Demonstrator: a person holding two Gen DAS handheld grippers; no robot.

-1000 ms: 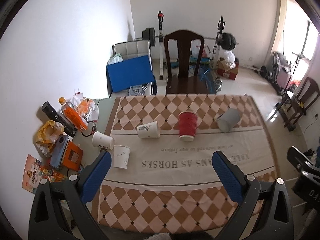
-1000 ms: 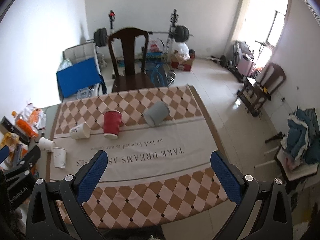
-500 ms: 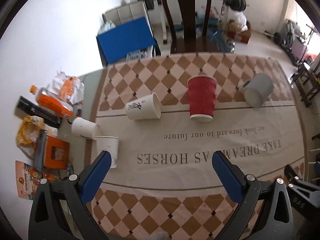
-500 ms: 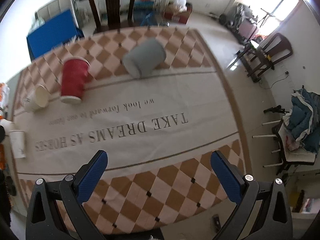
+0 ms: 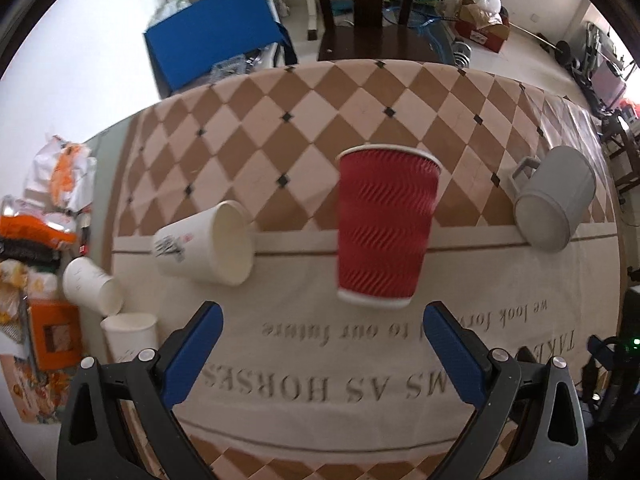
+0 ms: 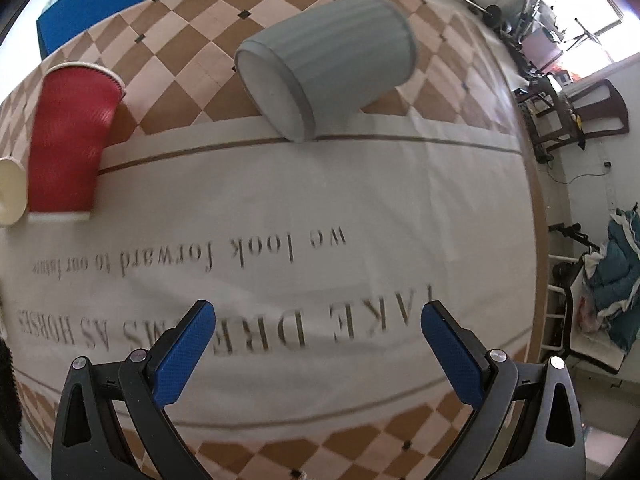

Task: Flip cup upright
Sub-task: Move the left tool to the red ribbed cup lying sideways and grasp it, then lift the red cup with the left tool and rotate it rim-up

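White paper cups sit at the left of the tablecloth (image 5: 400, 380) — one standing (image 5: 130, 334), one tipped over (image 5: 92, 286) beside it, and a printed white cup (image 5: 204, 248) on its side with its mouth facing right. The red ribbed cup (image 5: 384, 226) lies on its side mid-table, base toward the camera, just ahead of the left gripper (image 5: 320, 352), whose blue fingers (image 5: 192, 354) are spread wide and hold nothing. Farther right the grey mug (image 6: 324, 66) lies tipped too — well ahead of the right gripper (image 6: 316, 354), equally wide apart and empty.

Home: dining chair (image 5: 362, 8), tablecloth (image 5: 360, 360), barbell weights (image 5: 562, 46).
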